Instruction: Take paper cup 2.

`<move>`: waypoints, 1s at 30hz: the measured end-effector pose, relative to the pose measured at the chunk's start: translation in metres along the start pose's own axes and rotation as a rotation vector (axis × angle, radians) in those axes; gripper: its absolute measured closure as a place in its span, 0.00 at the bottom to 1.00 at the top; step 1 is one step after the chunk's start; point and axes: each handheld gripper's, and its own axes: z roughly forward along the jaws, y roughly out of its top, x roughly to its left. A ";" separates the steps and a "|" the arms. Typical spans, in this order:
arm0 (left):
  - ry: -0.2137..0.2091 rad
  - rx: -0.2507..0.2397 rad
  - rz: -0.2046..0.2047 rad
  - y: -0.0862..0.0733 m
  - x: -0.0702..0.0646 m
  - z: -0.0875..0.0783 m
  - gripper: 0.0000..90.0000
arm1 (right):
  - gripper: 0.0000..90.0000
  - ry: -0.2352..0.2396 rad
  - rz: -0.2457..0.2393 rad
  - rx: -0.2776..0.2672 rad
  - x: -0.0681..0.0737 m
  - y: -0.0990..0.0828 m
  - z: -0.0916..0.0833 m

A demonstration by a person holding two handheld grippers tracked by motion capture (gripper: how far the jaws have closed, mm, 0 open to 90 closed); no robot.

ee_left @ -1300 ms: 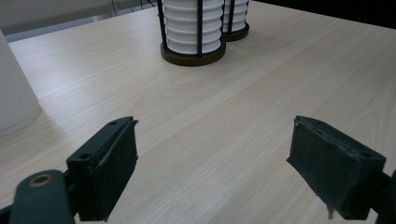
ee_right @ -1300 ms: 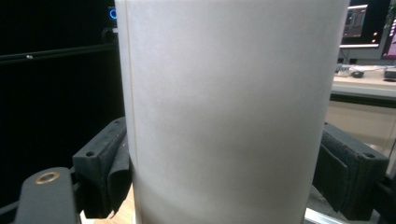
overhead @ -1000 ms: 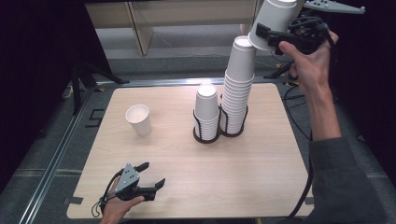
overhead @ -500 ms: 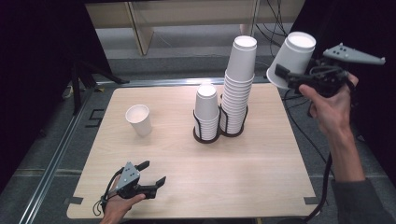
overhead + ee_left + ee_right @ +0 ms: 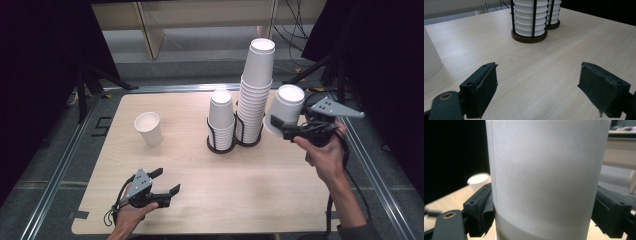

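White cup (image 5: 544,180) clamped in right tongs (image 5: 280,126), left tongs (image 5: 537,90) gaping, high view shows lone cup (image 5: 148,128)

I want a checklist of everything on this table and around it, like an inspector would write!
Surface: pale wooden table, no marks seen.
Job's things: tall cup stack and short cup stack, upside down in black wire holders; lone cup upright, apart at the left; held cup upside down above the right edge.
Clutter: nothing seen.
Grippers: left gripper open, low over the near edge; right gripper shut on the held cup.
Cables: black cable trailing from the right gripper.
Surroundings: metal rails, grey floor, dark curtains.
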 end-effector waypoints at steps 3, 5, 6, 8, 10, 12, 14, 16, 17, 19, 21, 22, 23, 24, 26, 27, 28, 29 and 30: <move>-0.005 -0.015 -0.003 0.002 0.002 0.003 0.16 | 0.18 0.046 -0.002 0.009 0.012 -0.014 0.009; -0.004 -0.018 -0.005 0.003 0.002 0.003 0.16 | 0.18 0.070 -0.007 0.019 0.021 -0.024 0.018; -0.009 -0.025 -0.002 0.004 0.003 0.004 0.16 | 0.18 0.069 -0.027 0.006 0.023 -0.027 0.021; -0.020 -0.044 -0.003 0.003 0.003 0.006 0.16 | 0.18 0.112 0.004 0.032 0.034 -0.034 0.029; -0.022 -0.050 -0.001 0.003 0.004 0.007 0.16 | 0.18 0.128 -0.026 0.029 0.041 -0.042 0.039; -0.026 -0.041 0.008 0.003 0.004 0.007 0.16 | 0.18 0.148 -0.015 0.036 0.049 -0.048 0.047; -0.021 -0.036 0.008 0.003 0.002 0.007 0.16 | 0.18 0.172 -0.016 0.031 0.055 -0.054 0.055; -0.023 -0.035 0.013 0.003 0.002 0.007 0.16 | 0.18 0.192 -0.001 0.047 0.062 -0.059 0.061; -0.027 -0.034 0.019 0.002 0.002 0.007 0.16 | 0.18 0.205 0.000 0.054 0.064 -0.061 0.064; -0.037 -0.047 0.020 0.001 0.002 0.009 0.16 | 0.18 0.218 -0.004 0.063 0.070 -0.065 0.069; -0.034 -0.034 0.031 0.001 0.001 0.008 0.16 | 0.18 0.229 -0.009 0.073 0.075 -0.069 0.072; -0.034 -0.035 0.027 0.001 0.001 0.009 0.16 | 0.18 0.221 -0.017 0.070 0.076 -0.070 0.073; -0.036 -0.035 0.023 0.000 0.000 0.009 0.16 | 0.18 0.245 0.001 0.082 0.080 -0.072 0.074; -0.038 -0.036 0.023 0.000 0.000 0.009 0.16 | 0.18 0.247 -0.015 0.077 0.081 -0.074 0.076; -0.037 -0.033 0.025 0.001 0.000 0.008 0.16 | 0.18 0.256 -0.021 0.074 0.085 -0.077 0.080; -0.038 -0.035 0.028 0.001 0.001 0.008 0.16 | 0.18 0.257 -0.003 0.095 0.087 -0.078 0.080; -0.039 -0.036 0.026 0.001 0.001 0.008 0.16 | 0.18 0.256 -0.029 0.102 0.088 -0.079 0.082; -0.041 -0.041 0.022 0.001 0.001 0.009 0.16 | 0.18 0.259 -0.015 0.108 0.090 -0.080 0.084; -0.048 -0.051 0.020 0.000 0.001 0.010 0.16 | 0.18 0.264 -0.024 0.104 0.092 -0.082 0.086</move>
